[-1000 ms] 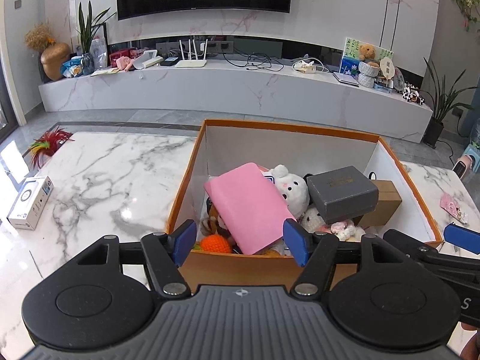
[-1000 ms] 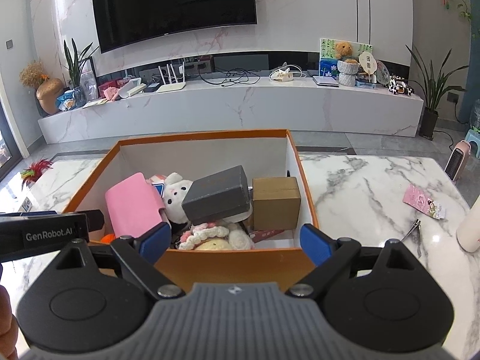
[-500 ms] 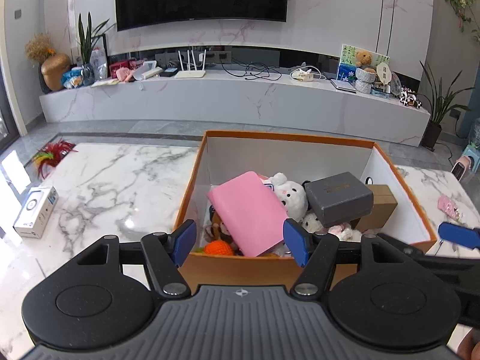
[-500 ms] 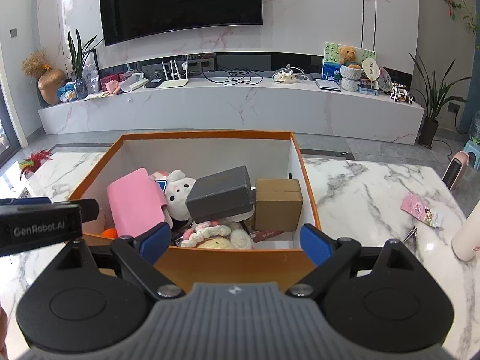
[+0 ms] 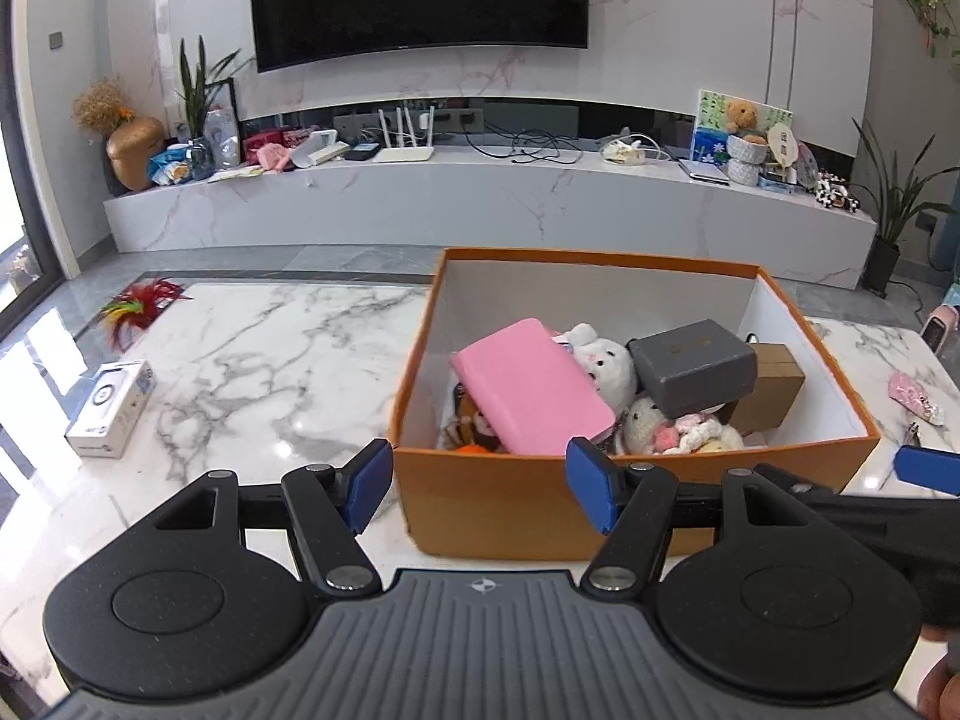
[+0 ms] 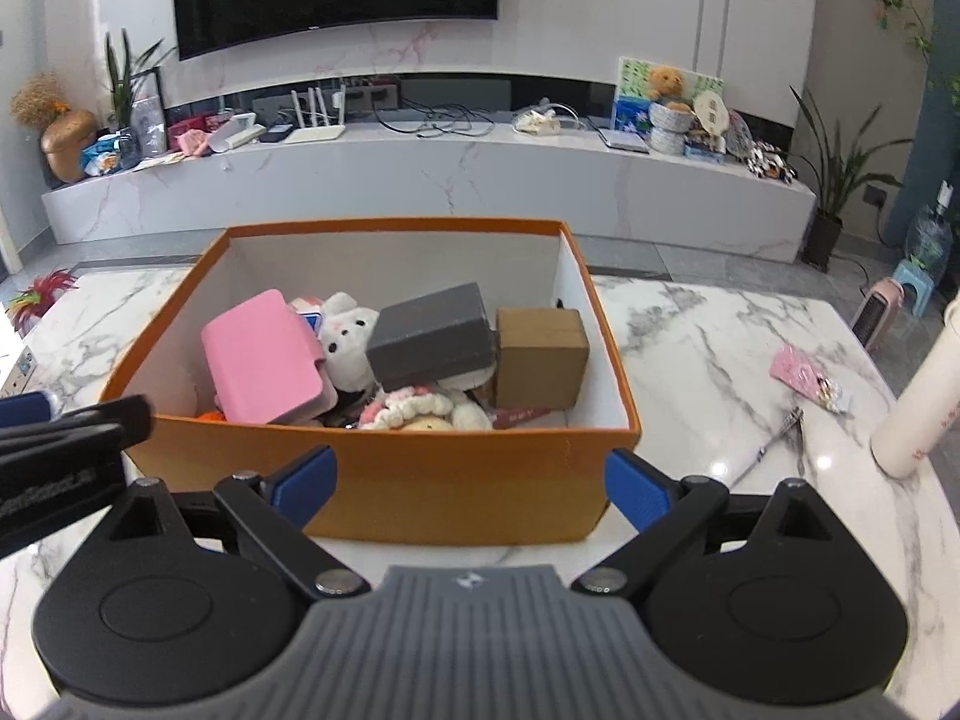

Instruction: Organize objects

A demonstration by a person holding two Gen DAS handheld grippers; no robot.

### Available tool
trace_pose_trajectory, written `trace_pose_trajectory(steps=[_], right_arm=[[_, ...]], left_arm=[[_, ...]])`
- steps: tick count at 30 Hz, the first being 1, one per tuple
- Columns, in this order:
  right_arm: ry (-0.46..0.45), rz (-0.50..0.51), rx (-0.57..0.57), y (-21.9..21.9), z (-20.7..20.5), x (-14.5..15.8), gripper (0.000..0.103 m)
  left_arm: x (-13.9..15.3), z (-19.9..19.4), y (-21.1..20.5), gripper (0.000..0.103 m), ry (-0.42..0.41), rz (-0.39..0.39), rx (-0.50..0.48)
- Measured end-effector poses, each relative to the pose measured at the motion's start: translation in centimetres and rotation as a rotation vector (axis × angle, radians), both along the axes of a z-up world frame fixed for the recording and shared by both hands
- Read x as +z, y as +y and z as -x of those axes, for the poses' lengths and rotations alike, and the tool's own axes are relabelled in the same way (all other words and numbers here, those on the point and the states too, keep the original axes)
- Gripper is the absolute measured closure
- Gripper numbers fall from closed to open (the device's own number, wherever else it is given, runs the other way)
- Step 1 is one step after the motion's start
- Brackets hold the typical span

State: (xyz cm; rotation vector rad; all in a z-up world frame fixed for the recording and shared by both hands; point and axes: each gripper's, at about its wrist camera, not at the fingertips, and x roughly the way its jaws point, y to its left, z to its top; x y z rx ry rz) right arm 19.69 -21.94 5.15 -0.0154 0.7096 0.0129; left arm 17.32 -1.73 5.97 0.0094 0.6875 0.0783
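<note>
An orange box [image 5: 480, 504] [image 6: 456, 480] stands on the marble table. It holds a pink case [image 5: 528, 387] [image 6: 264, 360], a white plush rabbit [image 5: 606, 357] [image 6: 351, 330], a grey box [image 5: 693, 366] [image 6: 432, 336], a brown cardboard box [image 5: 774, 384] [image 6: 540, 357] and several small toys. My left gripper [image 5: 483, 492] is open and empty, just in front of the box's near wall. My right gripper [image 6: 471, 486] is open and empty, also before the near wall. Each gripper shows at the edge of the other's view.
A white packaged box [image 5: 111, 408] and a red feathered toy [image 5: 141, 306] lie on the table's left. A pink packet [image 6: 807, 378], a small metal tool [image 6: 780, 435] and a white bottle [image 6: 918, 414] are on the right. A TV console stands beyond.
Both grippers have drawn back and up from the box, so its near wall now shows in full. Both stay open and empty. The box's contents have not moved.
</note>
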Motion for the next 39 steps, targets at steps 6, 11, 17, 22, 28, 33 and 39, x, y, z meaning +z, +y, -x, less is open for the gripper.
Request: trace_pose_trajectory(steps=[6, 11, 17, 22, 28, 33, 39], right_arm=[[0.000, -0.017, -0.014, -0.12, 0.29, 0.16, 0.007], [0.001, -0.004, -0.012, -0.03, 0.42, 0.15, 0.007], [0.003, 0.007, -0.021, 0.00, 0.28, 0.06, 0.007], [0.007, 0.019, -0.011, 0.21, 0.21, -0.03, 0.007], [0.009, 0.028, -0.011, 0.24, 0.24, -0.10, 0.007], [0.012, 0.033, -0.011, 0.23, 0.21, -0.20, 0.007], [0.011, 0.033, -0.013, 0.15, 0.20, -0.22, 0.007]], left_arm=[[-0.08, 0.73, 0.24, 0.017, -0.003, 0.023, -0.008], [-0.44, 0.62, 0.08, 0.014, 0.005, -0.010, 0.005], [-0.59, 0.54, -0.21, 0.014, 0.011, -0.023, -0.003], [-0.64, 0.45, -0.17, 0.014, 0.013, -0.013, -0.005], [-0.74, 0.40, -0.28, 0.014, 0.018, -0.013, -0.009], [-0.82, 0.31, -0.39, 0.014, 0.026, -0.018, -0.012], [-0.89, 0.25, -0.50, 0.014, 0.028, -0.026, -0.015]])
